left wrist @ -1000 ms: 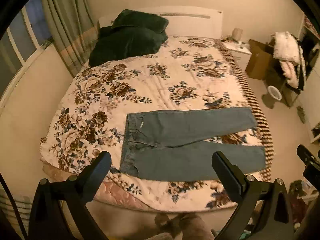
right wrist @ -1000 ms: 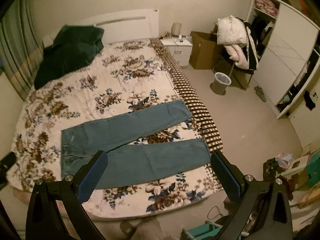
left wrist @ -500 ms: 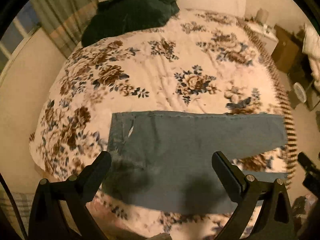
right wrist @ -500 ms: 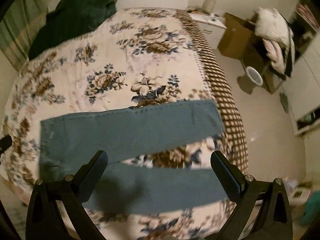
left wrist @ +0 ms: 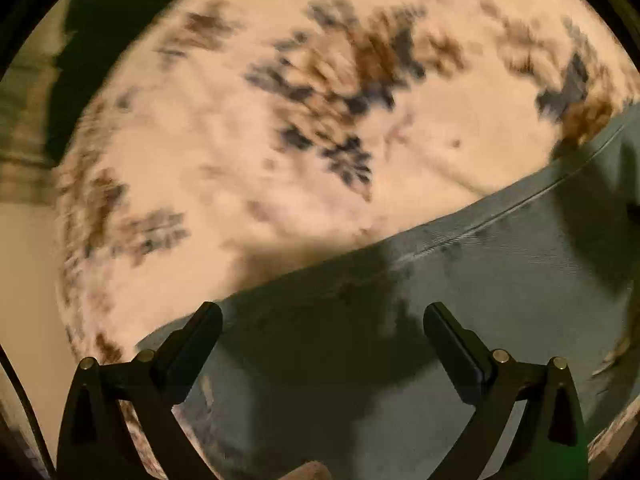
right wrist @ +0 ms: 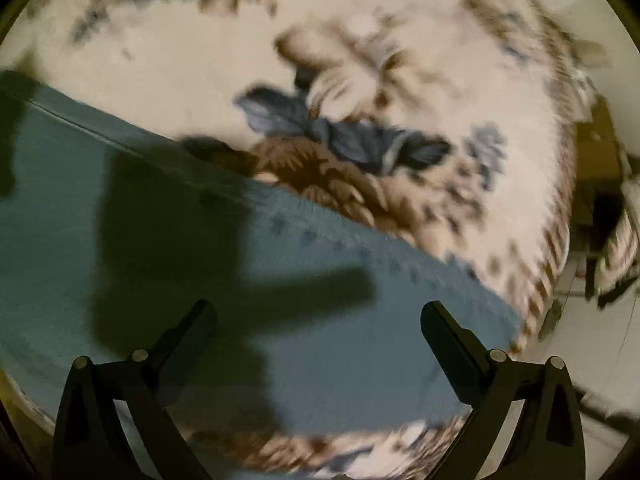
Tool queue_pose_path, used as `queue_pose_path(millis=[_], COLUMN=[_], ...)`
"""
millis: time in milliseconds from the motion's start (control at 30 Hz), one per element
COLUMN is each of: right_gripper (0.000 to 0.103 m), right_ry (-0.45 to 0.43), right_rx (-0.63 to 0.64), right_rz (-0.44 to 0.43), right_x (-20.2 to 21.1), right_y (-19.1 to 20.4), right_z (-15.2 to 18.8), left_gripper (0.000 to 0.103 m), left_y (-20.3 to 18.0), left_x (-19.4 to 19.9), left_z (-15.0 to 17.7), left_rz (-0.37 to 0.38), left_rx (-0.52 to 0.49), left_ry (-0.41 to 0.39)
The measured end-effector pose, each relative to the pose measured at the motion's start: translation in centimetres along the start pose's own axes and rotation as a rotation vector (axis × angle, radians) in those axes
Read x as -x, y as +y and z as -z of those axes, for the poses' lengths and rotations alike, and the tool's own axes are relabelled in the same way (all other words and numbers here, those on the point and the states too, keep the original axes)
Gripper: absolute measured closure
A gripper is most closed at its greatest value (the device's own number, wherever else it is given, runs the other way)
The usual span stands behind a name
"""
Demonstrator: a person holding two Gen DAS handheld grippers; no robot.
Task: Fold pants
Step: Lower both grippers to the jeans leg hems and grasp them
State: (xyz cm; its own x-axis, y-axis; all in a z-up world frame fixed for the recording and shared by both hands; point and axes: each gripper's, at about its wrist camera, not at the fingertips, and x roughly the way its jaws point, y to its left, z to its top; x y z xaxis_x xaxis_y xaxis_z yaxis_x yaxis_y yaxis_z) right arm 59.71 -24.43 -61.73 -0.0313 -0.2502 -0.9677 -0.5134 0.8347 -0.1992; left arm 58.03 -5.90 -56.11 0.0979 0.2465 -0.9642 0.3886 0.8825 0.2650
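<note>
Blue jeans lie flat on a floral bedspread. In the left wrist view the jeans point(left wrist: 460, 300) fill the lower right, with their waist end near the lower left. My left gripper point(left wrist: 322, 344) is open and empty, close above the waist end. In the right wrist view a jeans leg point(right wrist: 200, 240) crosses from upper left to lower right, its hem end near the bed's right edge. My right gripper point(right wrist: 318, 340) is open and empty, close above that leg near the hem. Both views are motion-blurred and gripper shadows fall on the denim.
The floral bedspread point(left wrist: 280, 120) spreads beyond the jeans. A dark green pillow point(left wrist: 92, 40) lies at the far left. The bed's striped right edge point(right wrist: 556, 240) drops to the floor, with furniture point(right wrist: 608, 220) beyond it.
Both grippers have dropped quickly from high above the bed to just over the jeans. The left went toward the waist end, the right toward the leg end. Both stayed open.
</note>
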Motion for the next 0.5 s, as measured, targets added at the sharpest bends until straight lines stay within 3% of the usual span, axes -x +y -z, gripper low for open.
queue_pose_path(millis=[167,300,367,433,467,500], right_gripper=[0.001,0.003,0.015,0.042,0.051,0.071], right_ry=[0.082,0.097,0.082,0.061,0.047,0.035], right_rx=[0.156,0.226,0.242,0.230,0.220,0.209], right_rz=[-0.103,-0.158,-0.186,-0.211,-0.224,-0.234], right_x=[-5.6,-6.8,-6.6,-6.1,-5.8,-5.3], right_y=[-0.3,-0.9,-1.2,-1.3,-1.4,-1.6], right_z=[-3.3,-4.0,-3.6,-3.1,-2.7,-2.3], left_gripper=[0.000,0.000,0.001,0.007,0.016,0.031], left_y=[-0.1,0.2,0.4,0.4,0.2,-0.1], left_x=[-5.1,-6.4,-6.5,-6.4,-6.1,-5.7], left_z=[-2.1,-2.6,-2.4,-2.1,-1.9,-1.6], left_rz=[0.120,0.205,0.230,0.246,0.256,0.273], left_rx=[-0.140,-0.189,-0.199,-0.212,-0.223,-0.242], left_ry=[0.089,0.114,0.099,0.077,0.065,0.052])
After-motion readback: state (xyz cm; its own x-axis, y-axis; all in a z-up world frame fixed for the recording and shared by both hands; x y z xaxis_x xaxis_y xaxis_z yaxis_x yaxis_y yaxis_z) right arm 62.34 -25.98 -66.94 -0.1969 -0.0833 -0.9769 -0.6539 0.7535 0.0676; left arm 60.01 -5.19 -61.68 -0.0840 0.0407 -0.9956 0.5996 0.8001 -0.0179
